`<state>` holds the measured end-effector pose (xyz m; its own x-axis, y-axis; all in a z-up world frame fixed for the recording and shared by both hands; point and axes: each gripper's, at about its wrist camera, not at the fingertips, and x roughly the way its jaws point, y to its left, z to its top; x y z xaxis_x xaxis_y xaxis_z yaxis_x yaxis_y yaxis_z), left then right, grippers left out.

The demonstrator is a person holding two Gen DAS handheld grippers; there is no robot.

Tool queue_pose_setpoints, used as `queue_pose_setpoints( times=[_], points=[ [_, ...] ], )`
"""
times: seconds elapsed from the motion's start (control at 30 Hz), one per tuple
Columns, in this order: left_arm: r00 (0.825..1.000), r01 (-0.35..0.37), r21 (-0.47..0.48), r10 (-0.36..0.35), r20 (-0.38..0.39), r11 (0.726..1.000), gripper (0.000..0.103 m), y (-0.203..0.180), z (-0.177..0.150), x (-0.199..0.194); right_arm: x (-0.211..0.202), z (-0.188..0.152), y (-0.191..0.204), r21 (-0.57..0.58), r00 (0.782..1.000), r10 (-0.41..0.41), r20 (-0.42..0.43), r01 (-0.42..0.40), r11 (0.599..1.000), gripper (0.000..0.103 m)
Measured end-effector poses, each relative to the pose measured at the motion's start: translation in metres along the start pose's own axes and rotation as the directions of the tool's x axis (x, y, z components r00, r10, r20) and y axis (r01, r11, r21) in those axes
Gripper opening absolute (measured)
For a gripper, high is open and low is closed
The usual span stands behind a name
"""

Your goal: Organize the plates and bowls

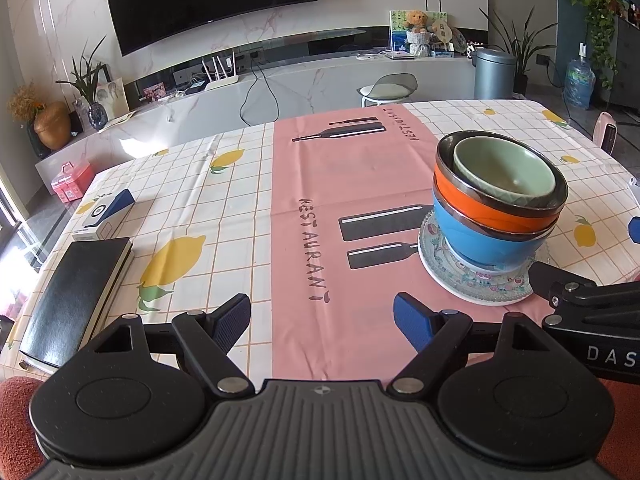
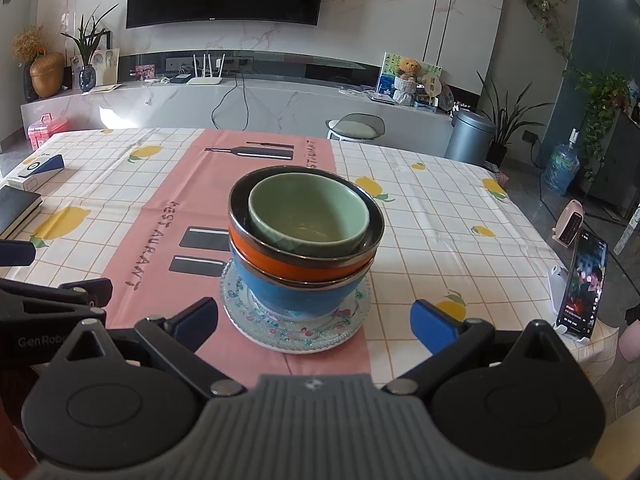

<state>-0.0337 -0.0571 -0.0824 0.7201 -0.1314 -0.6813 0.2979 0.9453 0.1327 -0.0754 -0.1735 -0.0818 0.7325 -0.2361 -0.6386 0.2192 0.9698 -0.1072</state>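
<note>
A stack of dishes is seen on the pink runner of a table covered with a lemon-print tablecloth. At the bottom lies a glass plate with a flower pattern, and on it a blue bowl is placed upright. An orange bowl with a metal rim is nested in the blue one, and a green bowl is set inside the orange one, shifted a little toward its left side. The right gripper is held wide apart just in front of the plate, one blue fingertip on each side of the plate's near edge, and nothing is grasped; contact with the plate cannot be told. The left gripper is also spread wide and empty, above bare pink cloth to the left of the stack. In the left wrist view the stack is found on the right, with the plate near the right gripper's black finger. A black notebook and a small white and blue box are lying at the left edge of the table. A phone is propped upright at the right edge.
</note>
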Motion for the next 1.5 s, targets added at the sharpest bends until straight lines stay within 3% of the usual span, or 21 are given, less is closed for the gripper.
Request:
queue_pose_setpoints(
  times=[1.5],
  points=[
    [1.000,-0.001,-0.006,0.001,-0.001,1.000,0.095,0.0022,0.0004,-0.0011,0.0049,-0.0029,-0.0038,0.045,0.998,0.058,-0.018,-0.058,0.997,0.100]
  ],
)
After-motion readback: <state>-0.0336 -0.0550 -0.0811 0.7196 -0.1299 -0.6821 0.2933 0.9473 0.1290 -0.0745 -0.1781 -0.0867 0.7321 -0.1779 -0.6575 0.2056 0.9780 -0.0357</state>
